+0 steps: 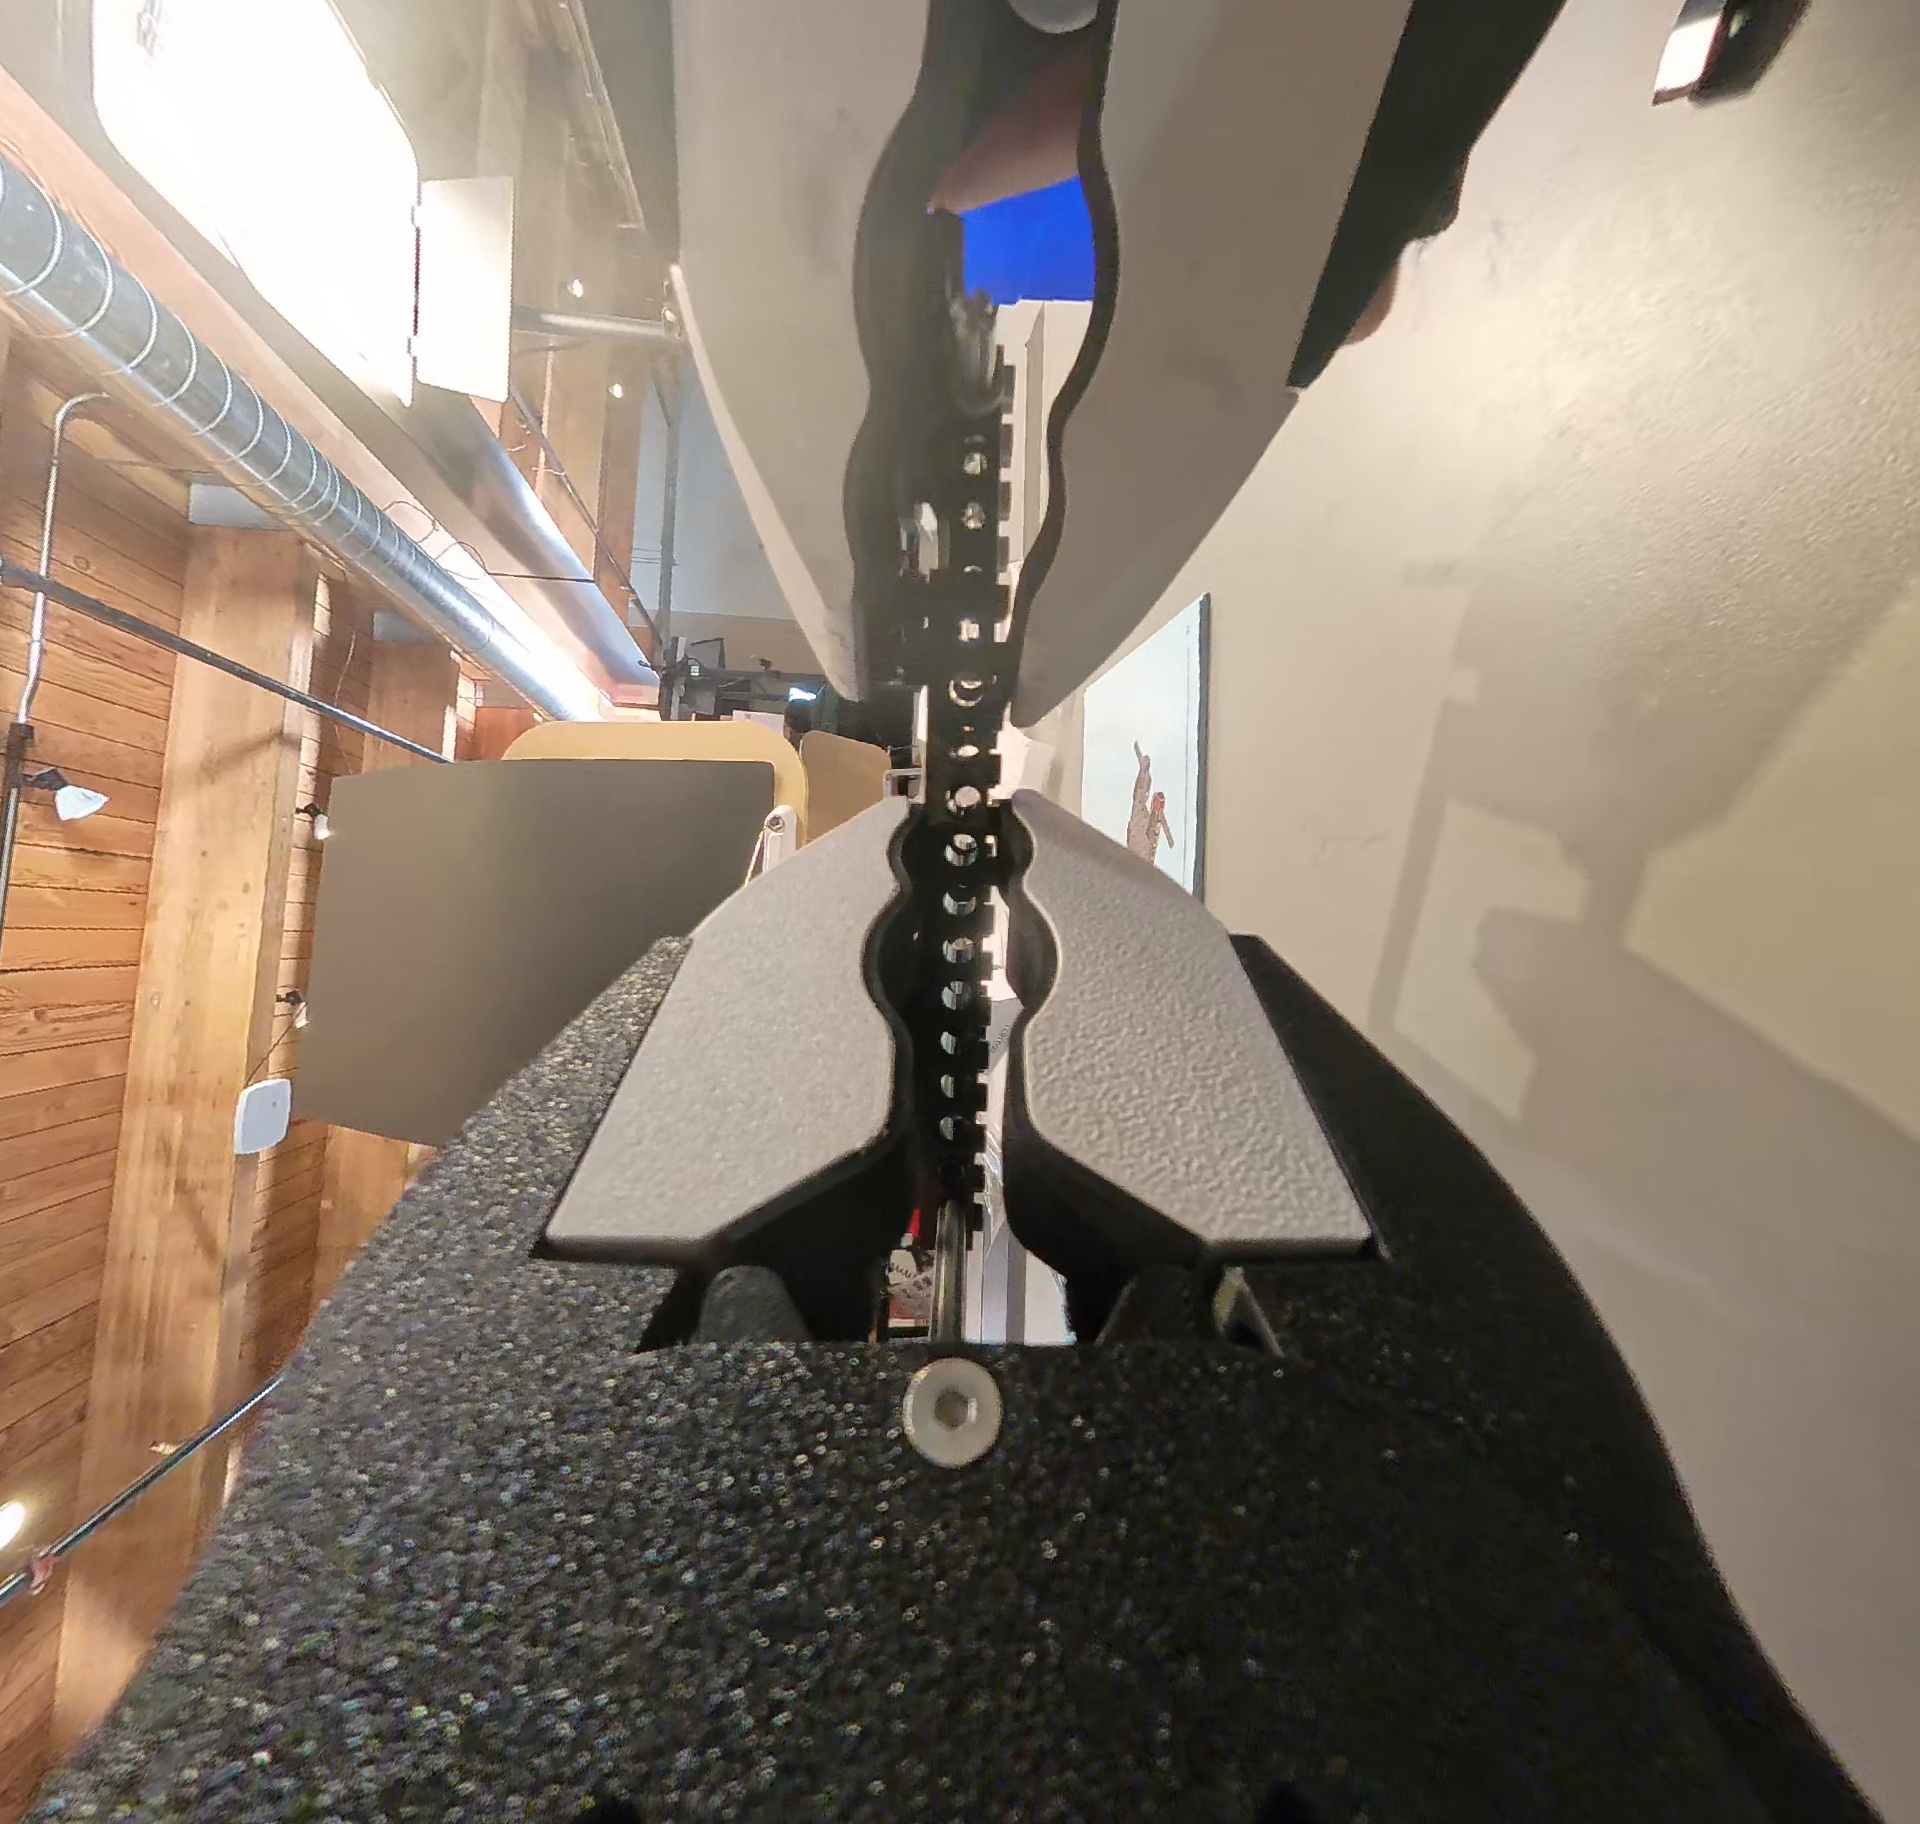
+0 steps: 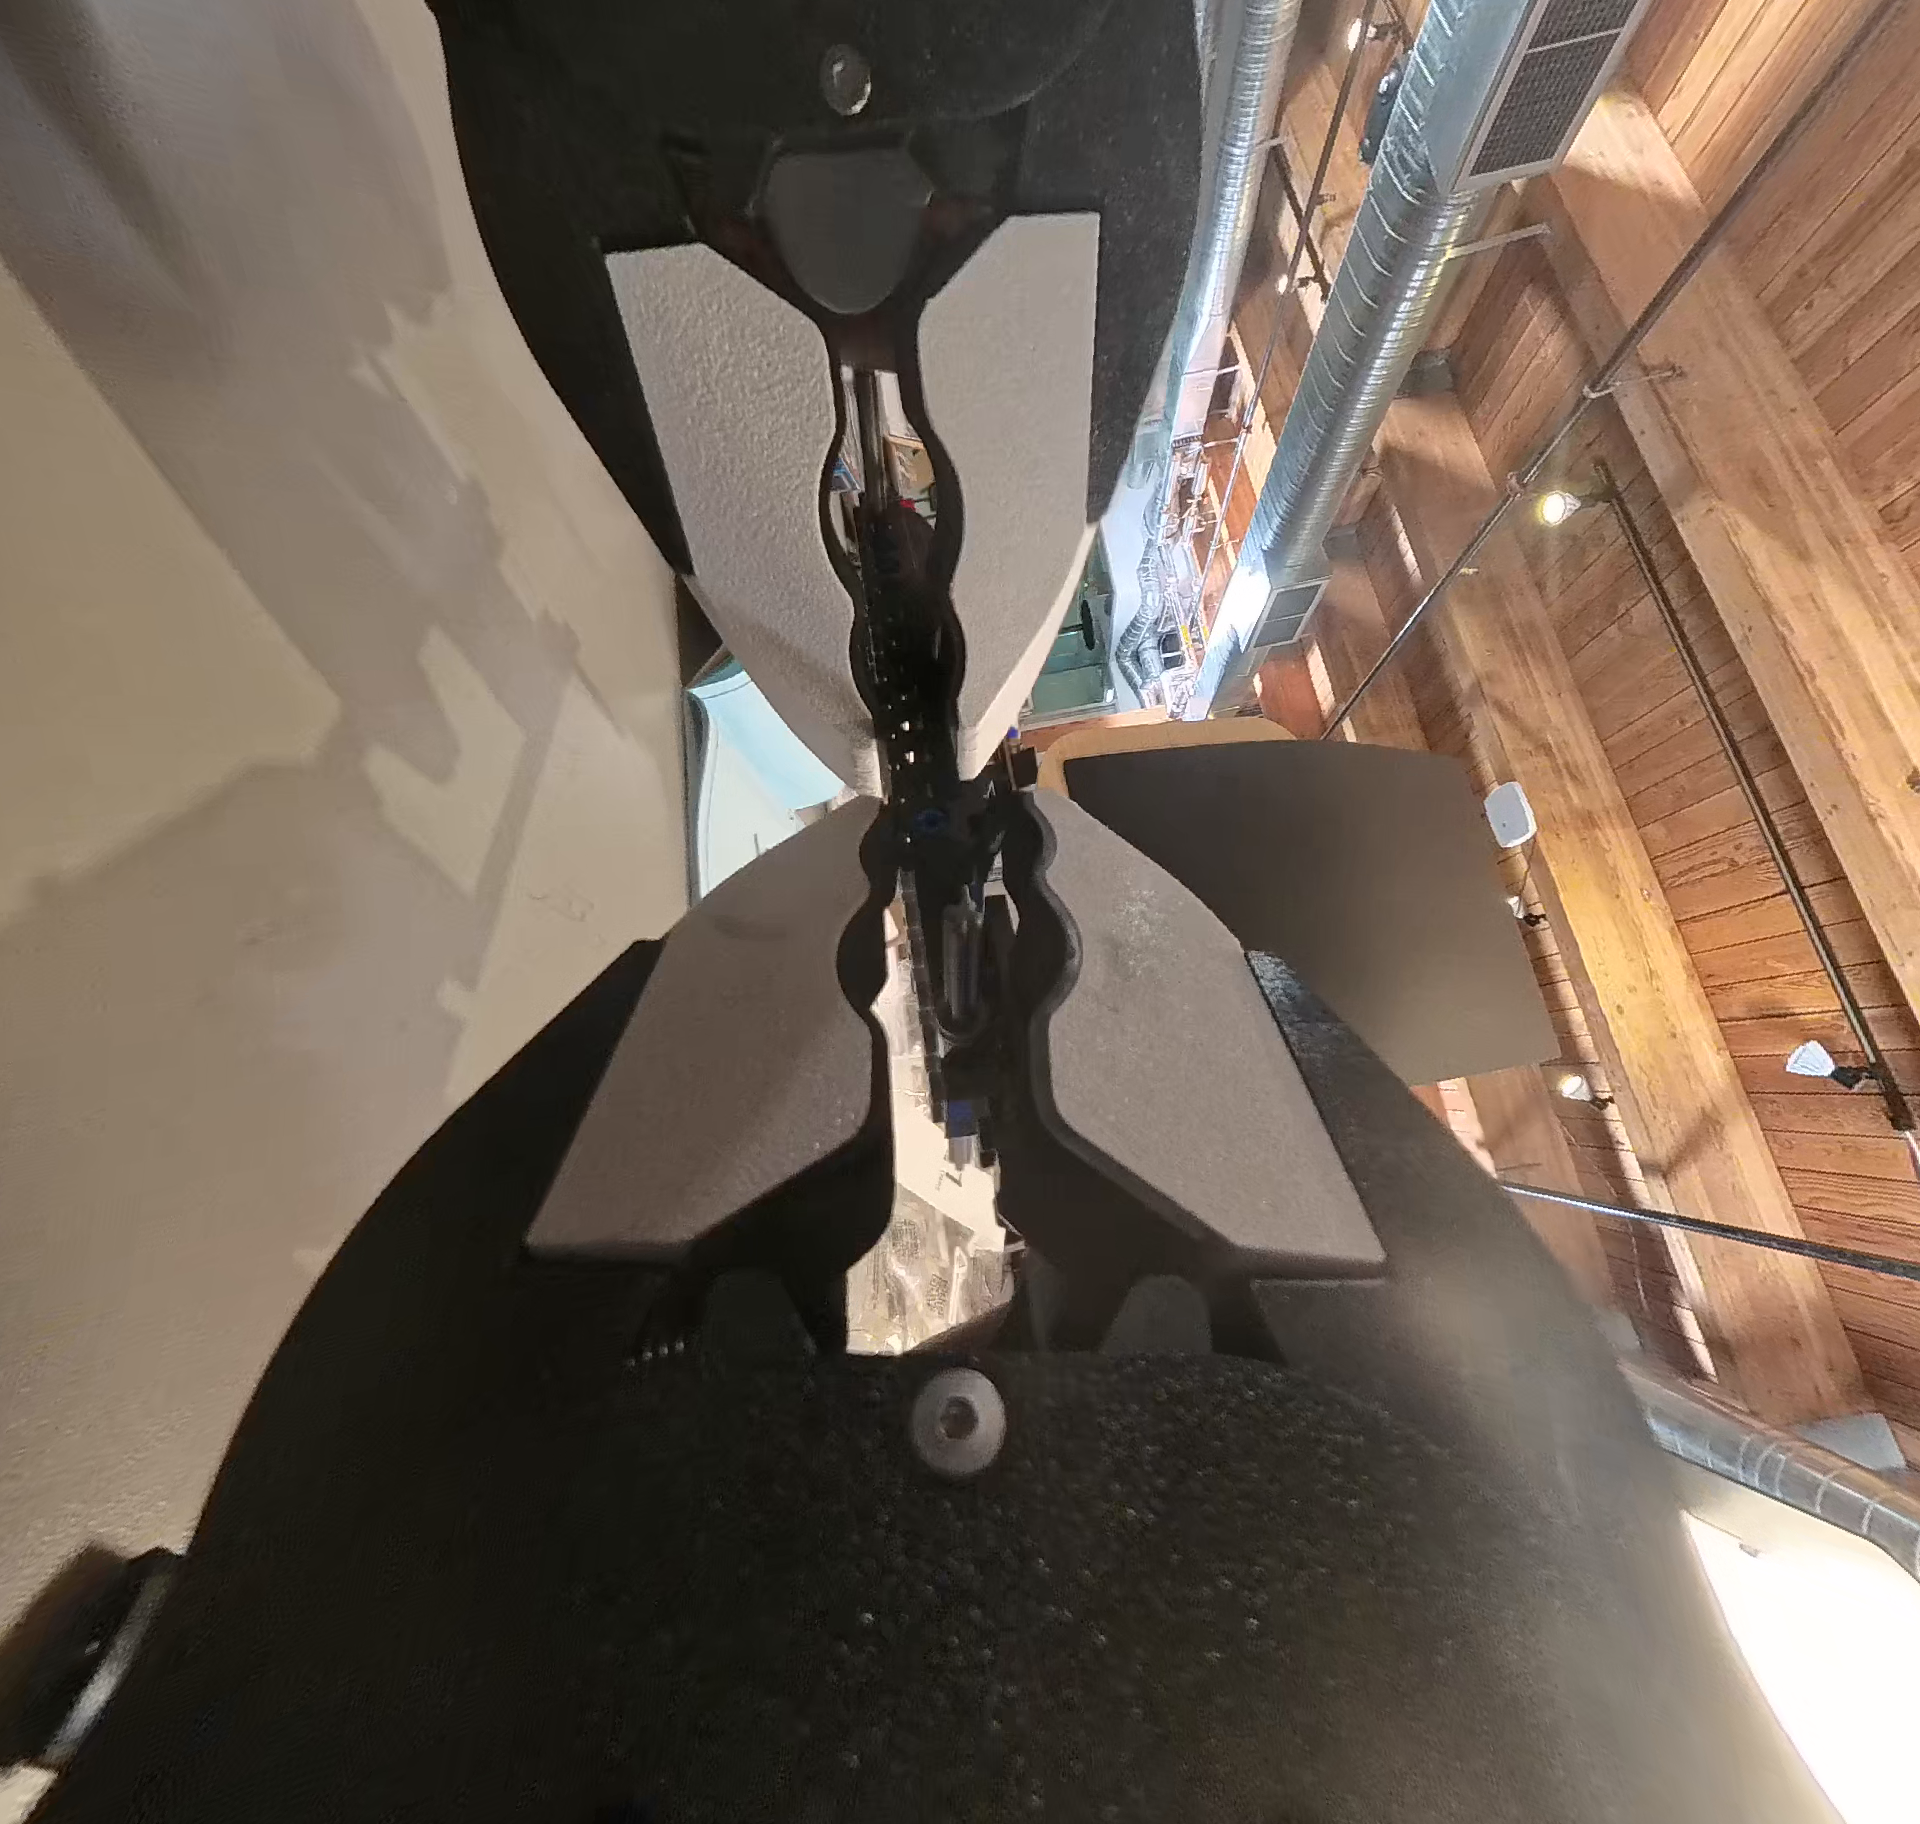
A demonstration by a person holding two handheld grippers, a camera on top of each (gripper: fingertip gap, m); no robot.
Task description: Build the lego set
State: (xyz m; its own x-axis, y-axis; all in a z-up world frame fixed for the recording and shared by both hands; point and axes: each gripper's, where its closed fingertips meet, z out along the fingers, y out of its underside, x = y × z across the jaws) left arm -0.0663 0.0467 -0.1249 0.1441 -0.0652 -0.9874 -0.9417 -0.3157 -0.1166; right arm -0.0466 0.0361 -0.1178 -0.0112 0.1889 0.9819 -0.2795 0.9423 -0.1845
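A long black beam with a row of round holes (image 1: 961, 943) runs between both grippers, held up in the air. My left gripper (image 1: 961, 818) is shut on it, both grey fingertips pressed against its sides. My right gripper (image 1: 940, 694) faces it from above in the left wrist view, and its tips pinch the far part of the same black piece. In the right wrist view my right gripper (image 2: 951, 813) is shut on the black assembly where a blue pin (image 2: 923, 820) sits. The left gripper (image 2: 914, 746) shows opposite it, clamped on the beam (image 2: 902, 694).
A pale wall (image 1: 1558, 631) with a framed picture (image 1: 1148, 746) is on one side. A wooden wall (image 2: 1714, 631) with silver ducts (image 2: 1351, 403) is on the other. A grey panel (image 1: 540, 943) stands behind. Clear bags of parts (image 2: 925, 1275) show between my right fingers. Both grippers' tips are close together, under 4 cm apart.
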